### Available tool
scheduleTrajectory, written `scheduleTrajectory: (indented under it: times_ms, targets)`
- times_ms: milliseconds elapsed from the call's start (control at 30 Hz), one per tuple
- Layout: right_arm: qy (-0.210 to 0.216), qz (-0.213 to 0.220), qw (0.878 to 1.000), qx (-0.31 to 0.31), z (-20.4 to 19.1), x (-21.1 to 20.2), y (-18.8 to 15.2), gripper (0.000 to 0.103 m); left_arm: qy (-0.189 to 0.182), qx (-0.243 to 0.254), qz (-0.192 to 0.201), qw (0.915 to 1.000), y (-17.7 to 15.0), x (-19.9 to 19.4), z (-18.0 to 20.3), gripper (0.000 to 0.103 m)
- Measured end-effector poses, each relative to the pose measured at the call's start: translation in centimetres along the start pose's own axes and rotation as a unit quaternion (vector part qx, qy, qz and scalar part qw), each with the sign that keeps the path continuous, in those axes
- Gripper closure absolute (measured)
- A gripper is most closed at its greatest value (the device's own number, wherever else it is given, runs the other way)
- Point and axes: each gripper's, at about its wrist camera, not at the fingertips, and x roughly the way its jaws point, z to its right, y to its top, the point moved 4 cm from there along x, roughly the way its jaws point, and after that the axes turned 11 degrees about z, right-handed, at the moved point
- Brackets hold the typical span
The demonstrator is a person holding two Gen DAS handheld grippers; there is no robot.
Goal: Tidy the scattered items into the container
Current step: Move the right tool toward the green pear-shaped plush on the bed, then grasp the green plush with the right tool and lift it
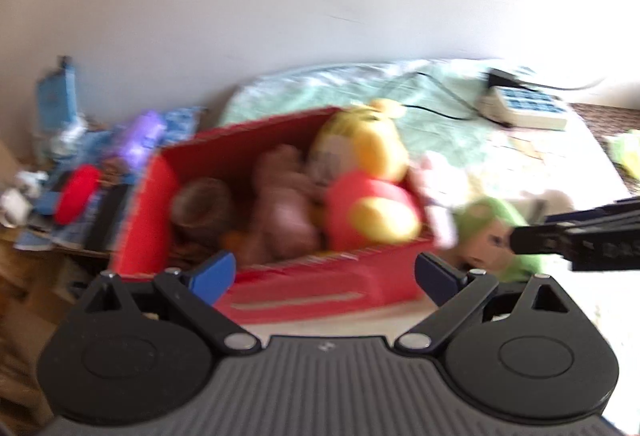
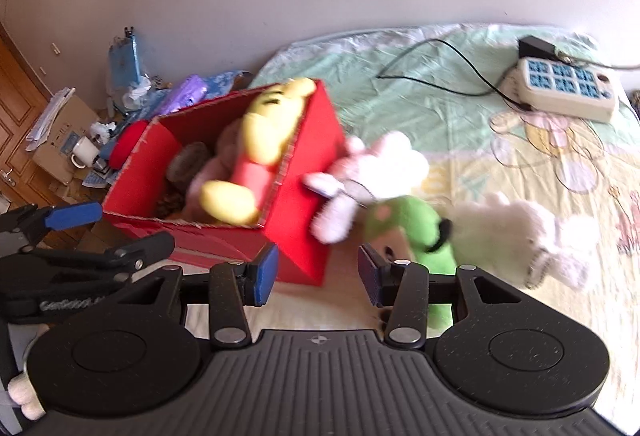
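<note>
Jaws of the right hand-held gripper (image 2: pixel 317 273) are standing partly apart and empty, just short of the red box (image 2: pixel 296 172); the left hand-held gripper (image 1: pixel 325 273) is gaping wide, grasping nothing. Beside the box's right wall, on the bed (image 2: pixel 460 104), the green plush (image 2: pixel 404 224), pink plush (image 2: pixel 360 172) and white plush (image 2: pixel 520 232) are lying loose. Inside, the yellow bear (image 2: pixel 264 132) is already resting. Picking up the green plush is probably next, needing a reach past the box corner.

The whole left wrist picture is blurry. The red box (image 1: pixel 276 276) hides the lower parts of the toys inside. At the right edge, the other gripper (image 1: pixel 580 240) is cut off.
</note>
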Motion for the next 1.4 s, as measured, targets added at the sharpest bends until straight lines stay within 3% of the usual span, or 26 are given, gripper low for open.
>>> scheduleTrajectory:
  times_ms: [367, 500, 633, 867, 1067, 1233, 1400]
  targets:
    - [-0.044, -0.017, 0.998, 0.035, 7.4, -0.9, -2.4, 0.058, -0.137, -0.001, -0.021, 0.9904, -2.2, 2.2, 9.2, 0.007]
    - [-0.060, -0.011, 0.997, 0.056, 10.0, -1.2, -2.7, 0.058, -0.168, -0.004, -0.042, 0.9849, -3.3, 4.2, 11.0, 0.007]
    - [-0.045, -0.011, 0.996, 0.075, 11.3, -1.3, -2.7, 0.058, -0.195, -0.014, -0.051, 0.9794, -3.2, 6.1, 12.5, 0.007]
    - [0.011, -0.003, 1.000, 0.011, 10.4, 0.1, 0.0, 0.055, -0.182, -0.008, -0.071, 0.9808, -3.7, 9.0, 14.3, 0.007]
    - [0.052, -0.036, 0.996, -0.067, 9.0, 3.1, 1.4, 0.048, -0.166, -0.006, -0.067, 0.9838, -3.2, 10.1, 14.5, 0.007]
    - [0.067, -0.072, 0.990, -0.096, 8.2, 6.1, 2.2, 0.048, -0.158, -0.021, -0.070, 0.9848, -2.8, 11.1, 13.5, 0.007]
    - [0.054, -0.048, 0.995, -0.062, 10.9, 5.8, 3.8, 0.048, -0.166, -0.020, -0.071, 0.9834, -2.6, 11.2, 13.4, 0.007]
